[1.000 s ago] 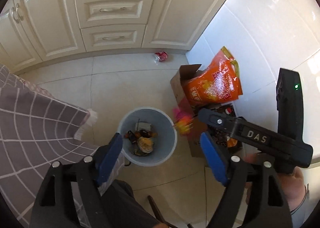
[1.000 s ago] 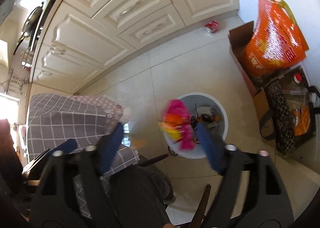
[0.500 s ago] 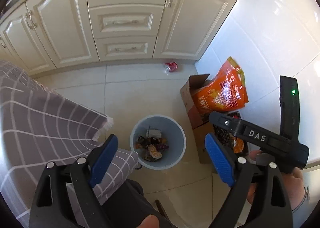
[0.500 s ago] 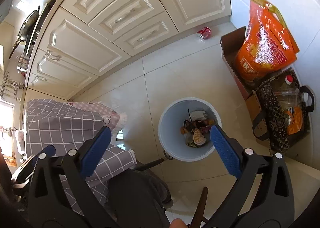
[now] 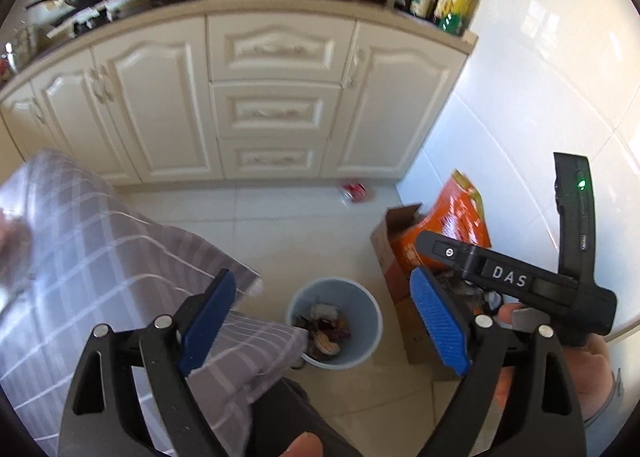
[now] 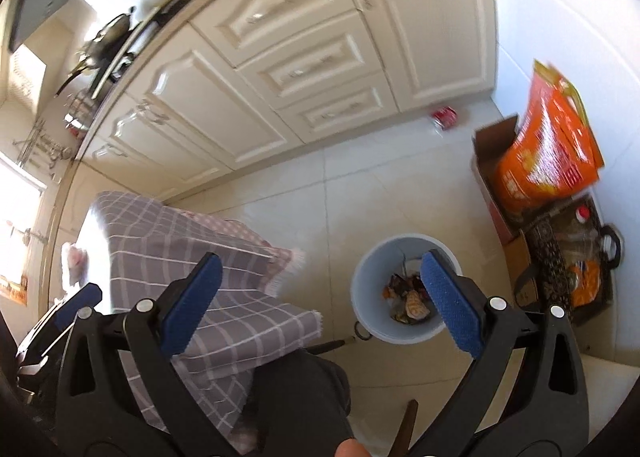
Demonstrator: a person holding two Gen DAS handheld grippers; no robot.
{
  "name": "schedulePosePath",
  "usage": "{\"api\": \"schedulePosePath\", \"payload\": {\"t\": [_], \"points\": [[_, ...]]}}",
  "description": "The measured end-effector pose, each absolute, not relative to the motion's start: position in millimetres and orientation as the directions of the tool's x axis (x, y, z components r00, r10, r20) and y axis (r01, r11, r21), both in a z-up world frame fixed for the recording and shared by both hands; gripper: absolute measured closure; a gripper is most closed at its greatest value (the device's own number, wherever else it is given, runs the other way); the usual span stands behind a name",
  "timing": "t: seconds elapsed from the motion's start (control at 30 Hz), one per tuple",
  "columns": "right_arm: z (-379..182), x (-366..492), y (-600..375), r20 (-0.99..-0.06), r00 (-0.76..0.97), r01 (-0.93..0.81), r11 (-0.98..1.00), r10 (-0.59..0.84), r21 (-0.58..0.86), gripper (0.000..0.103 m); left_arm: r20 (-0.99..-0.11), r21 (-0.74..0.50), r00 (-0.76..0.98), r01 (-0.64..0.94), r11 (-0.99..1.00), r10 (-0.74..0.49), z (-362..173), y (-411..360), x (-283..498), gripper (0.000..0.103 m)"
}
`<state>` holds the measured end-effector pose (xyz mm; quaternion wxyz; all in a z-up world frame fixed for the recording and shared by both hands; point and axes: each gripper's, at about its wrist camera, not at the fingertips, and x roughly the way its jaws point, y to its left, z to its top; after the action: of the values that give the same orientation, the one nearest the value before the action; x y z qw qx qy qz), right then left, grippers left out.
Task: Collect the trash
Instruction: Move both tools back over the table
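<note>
- L gripper (image 5: pixel 320 321): jaws wide apart, nothing between the blue pads; seen over the bin.
- R gripper (image 6: pixel 320 305): jaws spread about as wide as they go, also empty. Its black body shows at the right of the left-wrist view, w/ a hand (image 5: pixel 592 373) under it.
- Bin (image 6: pixel 368 257): pale blue, on the tile floor (image 6: pixel 380 185), partly filled w/ wrappers & scraps (image 6: pixel 408 297). Judged: some trash already collected.
- Left to do, as far as visible: red can (image 6: pixel 444 115) lying on the floor just beside the cabinet (image 6: pixel 288 57) base, well apart from the bin. Probably the next pick-up.
- Table w/ checked cloth (image 6: pixel 192 249): near the bin, its corner hanging toward the bin side. Something pale lies at its far edge; too blurred to tell if trash.
- Cardboard box (image 6: pixel 492 145) w/ orange bag (image 6: pixel 548 153) & a dark patterned bag (image 6: pixel 552 261) stand against the white wall, right of the bin. Cannot tell if these count as trash.
- Obstacles: open floor between bin & can; table corner and the person's own dark-trousered leg (image 6: pixel 296 389) crowd the near side.
- Counter holds pans & bottles, not involved.
</note>
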<state>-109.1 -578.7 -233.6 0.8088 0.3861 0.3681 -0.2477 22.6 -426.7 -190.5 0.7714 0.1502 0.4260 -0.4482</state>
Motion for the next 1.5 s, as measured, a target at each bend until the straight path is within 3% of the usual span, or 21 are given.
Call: {"api": "schedulePosePath", "payload": {"t": [0.47, 1.0, 1.23, 1.5], "points": [[-146, -42, -485, -0.691, 0.719, 0.484, 0.768, -0.075, 0.42, 0.006, -0.667, -0.15, 0.441, 0.71, 0.688, -0.6, -129, -310, 53, 0.016], [-83, 43, -344, -0.621, 0.784, 0.23, 0.927, 0.004, 0.296, 0.006, -0.574, -0.13, 0.68, 0.473, 0.871, -0.455, -96, -141, 95, 0.016], [-89, 85, -293, -0.642, 0.765, 0.141, 0.96, 0.051, 0.244, 0.006, -0.595, -0.118, 0.736, 0.317, 0.941, -0.323, -120, -60, 138, 0.016], [-119, 143, -257, -0.704, 0.705, 0.097, 0.972, 0.086, 0.216, 0.006, -0.664, -0.048, 0.722, 0.219, 0.975, -0.194, -164, -18, 209, 0.016]]}}
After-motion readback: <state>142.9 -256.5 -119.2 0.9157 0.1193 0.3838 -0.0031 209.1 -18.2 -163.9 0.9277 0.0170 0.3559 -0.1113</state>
